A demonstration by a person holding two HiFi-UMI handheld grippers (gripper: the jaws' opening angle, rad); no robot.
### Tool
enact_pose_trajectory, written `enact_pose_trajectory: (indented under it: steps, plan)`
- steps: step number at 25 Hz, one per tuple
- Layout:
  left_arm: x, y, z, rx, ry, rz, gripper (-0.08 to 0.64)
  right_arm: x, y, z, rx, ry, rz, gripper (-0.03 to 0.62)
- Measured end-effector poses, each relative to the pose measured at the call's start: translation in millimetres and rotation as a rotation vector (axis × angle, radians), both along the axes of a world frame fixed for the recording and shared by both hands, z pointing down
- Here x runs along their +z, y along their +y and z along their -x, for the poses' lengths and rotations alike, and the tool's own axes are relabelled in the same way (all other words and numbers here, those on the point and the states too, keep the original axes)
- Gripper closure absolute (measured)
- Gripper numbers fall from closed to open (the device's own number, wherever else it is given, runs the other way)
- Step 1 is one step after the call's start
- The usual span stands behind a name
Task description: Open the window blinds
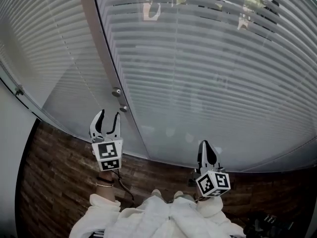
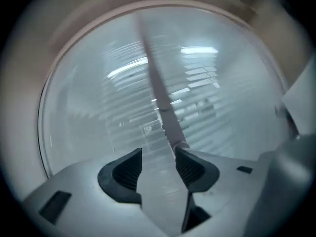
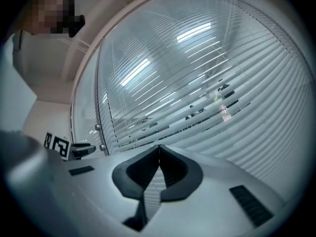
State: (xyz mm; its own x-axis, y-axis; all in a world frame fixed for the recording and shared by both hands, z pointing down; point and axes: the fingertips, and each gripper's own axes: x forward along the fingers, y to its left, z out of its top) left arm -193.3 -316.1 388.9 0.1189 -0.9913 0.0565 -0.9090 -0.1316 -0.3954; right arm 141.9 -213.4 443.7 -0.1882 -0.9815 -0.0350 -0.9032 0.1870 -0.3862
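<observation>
White horizontal blinds (image 1: 208, 73) hang behind glass panels, their slats mostly turned flat; dark gaps show between the top slats. A grey upright strip (image 1: 111, 63) divides two panels and carries two small round knobs (image 1: 116, 91), one a little below the other. My left gripper (image 1: 110, 114) is just below the knobs, open, with nothing between its pads. In the left gripper view the strip (image 2: 160, 93) runs down toward the right pad of that gripper (image 2: 158, 152). My right gripper (image 1: 204, 144) points at the blinds (image 3: 207, 73) further right and is shut and empty (image 3: 159, 148).
Dark wooden floor (image 1: 54, 172) runs along the foot of the glass. A white wall (image 1: 10, 143) stands at the left. The person's white sleeves (image 1: 163, 217) fill the bottom middle, and a dark object (image 1: 262, 224) lies at the bottom right.
</observation>
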Motion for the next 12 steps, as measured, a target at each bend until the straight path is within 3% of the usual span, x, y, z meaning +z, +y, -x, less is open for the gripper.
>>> enact_pose_trajectory:
  steps: [1,2,3,4,11,12]
  plan:
    - [2,1,-7,-0.006,-0.305,-0.044,0.354,-1,0,2,-0.005,-0.001,-0.001,0.581]
    - [6,2,-17,0.013,-0.545,-0.07,0.341,-1,-1,5,-0.011,-0.001,-0.002,0.581]
    - [12,2,-27,0.048,-0.703,-0.075,0.339,-2,0,7,-0.017,0.0,-0.004,0.581]
    - [18,1,-33,0.082,-0.786,-0.067,0.334,-3,1,10,-0.022,0.0,-0.006,0.581]
    - [22,-13,-57,0.154,-1.065,-0.087,0.331,-3,3,13,-0.018,-0.011,-0.002,0.581]
    - [23,-15,-59,0.147,-1.097,-0.09,0.362,-4,4,12,-0.014,-0.011,-0.004,0.581]
